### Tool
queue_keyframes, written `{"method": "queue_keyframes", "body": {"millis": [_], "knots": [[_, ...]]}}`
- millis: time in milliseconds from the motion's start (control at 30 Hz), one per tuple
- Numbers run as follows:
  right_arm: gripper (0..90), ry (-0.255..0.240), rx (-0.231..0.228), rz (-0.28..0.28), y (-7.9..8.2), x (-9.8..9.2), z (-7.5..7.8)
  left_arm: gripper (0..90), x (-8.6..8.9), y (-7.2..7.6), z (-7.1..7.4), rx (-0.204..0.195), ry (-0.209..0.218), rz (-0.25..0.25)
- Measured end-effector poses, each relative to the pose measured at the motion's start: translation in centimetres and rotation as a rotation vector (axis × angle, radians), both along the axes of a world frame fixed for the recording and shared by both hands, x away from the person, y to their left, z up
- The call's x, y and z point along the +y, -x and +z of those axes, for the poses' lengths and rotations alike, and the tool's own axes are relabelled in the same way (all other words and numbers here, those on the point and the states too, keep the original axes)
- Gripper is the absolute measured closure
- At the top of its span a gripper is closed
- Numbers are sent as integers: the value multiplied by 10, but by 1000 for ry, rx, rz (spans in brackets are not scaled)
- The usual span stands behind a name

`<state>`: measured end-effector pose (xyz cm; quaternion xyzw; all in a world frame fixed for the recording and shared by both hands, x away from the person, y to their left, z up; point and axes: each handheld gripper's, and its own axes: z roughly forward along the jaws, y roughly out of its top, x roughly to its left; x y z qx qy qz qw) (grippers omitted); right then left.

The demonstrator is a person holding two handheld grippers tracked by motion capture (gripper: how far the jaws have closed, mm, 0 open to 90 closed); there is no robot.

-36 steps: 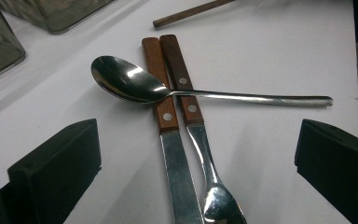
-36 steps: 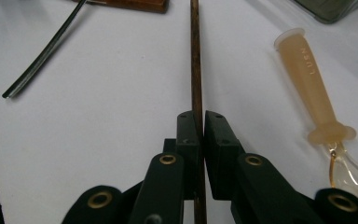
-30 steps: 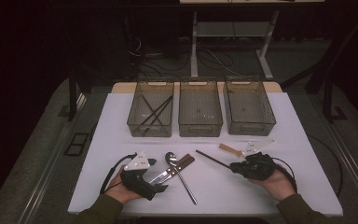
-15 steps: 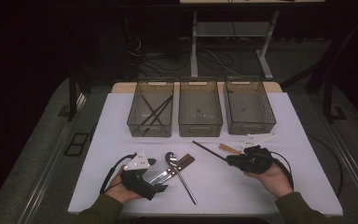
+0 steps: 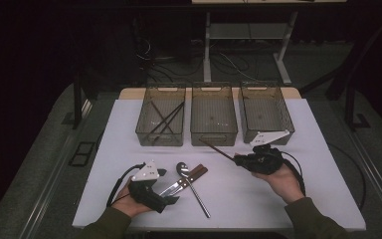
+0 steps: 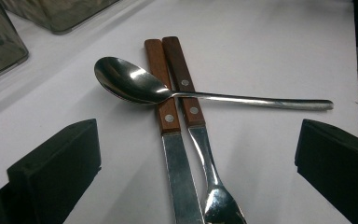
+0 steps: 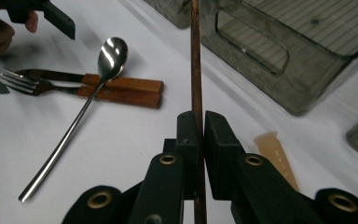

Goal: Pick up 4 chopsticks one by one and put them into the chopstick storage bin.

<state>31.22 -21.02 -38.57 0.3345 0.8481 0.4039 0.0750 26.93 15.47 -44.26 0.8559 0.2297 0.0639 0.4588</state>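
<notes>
While the right hand-held gripper (image 5: pixel 239 160) has its jaws pinched tight on a brown chopstick (image 5: pixel 218 150), we have carried it up off the worktop (image 5: pixel 318 194) and forward — a second ago it sat lower and nearer the person, with the stick lying closer to the surface. Now the stick slants up and to the left, its far tip reaching toward the front wall of the middle bin (image 5: pixel 214 137). In the right gripper view the chopstick (image 7: pixel 196 70) runs straight up between the closed jaws, clear of the worktop below.

The left hand-held gripper (image 5: pixel 171 200) has not moved in that time; its jaws stand wide apart and hold nothing, resting low just short of the cutlery. In front of it lie a knife (image 6: pixel 168 116) and a fork (image 6: pixel 191 112) with wooden handles side by side, and a spoon (image 6: pixel 135 86) laid across both handles.

Farther out, the left bin (image 5: pixel 160 137) already holds dark chopsticks (image 5: pixel 166 119), while the right bin (image 5: pixel 266 132) looks empty. A pale paper sleeve (image 7: pixel 275 151) lies on the worktop beside the right gripper.

We judge the lift as the start of a sorting move — the stick most likely belongs with the others in the left bin, so it must yet travel leftward past the middle bin.
</notes>
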Motion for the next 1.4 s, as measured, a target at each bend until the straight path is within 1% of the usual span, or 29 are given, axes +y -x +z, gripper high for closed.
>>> {"method": "queue_keyframes", "body": {"millis": [167,333,400,533,633,800,967,1033,1067,1100,1133,1167,1300,1367,1400], "knots": [[848,-7,-13,-5,-7,9,5,0,0,0,0,1,1,-4],[848,-28,-28,-16,-17,20,11,0,0,1,0,7,1,-1],[848,-33,-28,-15,-21,26,14,0,0,0,1,0,-2,-6],[848,-22,-41,-16,-30,38,19,0,0,1,1,0,4,-6],[848,-14,-37,-18,-37,47,23,0,0,1,1,2,6,-3],[848,-14,-45,-26,-50,61,29,0,0,1,1,4,3,-5],[848,0,-50,-38,-65,74,35,0,0,2,1,9,4,-4],[848,1,-45,-39,-70,80,37,0,0,2,1,9,7,-3],[848,3,-47,-40,-73,83,39,0,0,1,2,6,0,-9],[848,3,-48,-43,-75,86,40,0,-1,2,1,9,7,-4],[848,4,-48,-45,-78,90,41,0,-1,2,1,8,6,-6],[848,3,-53,-45,-81,93,42,0,-1,2,1,9,5,-6],[848,8,-47,-58,-92,107,45,0,-1,2,1,5,9,-7],[849,10,-50,-59,-96,113,44,0,-1,1,2,-3,6,-9],[848,13,-47,-63,-99,116,44,0,-1,1,2,1,8,-9]]}}
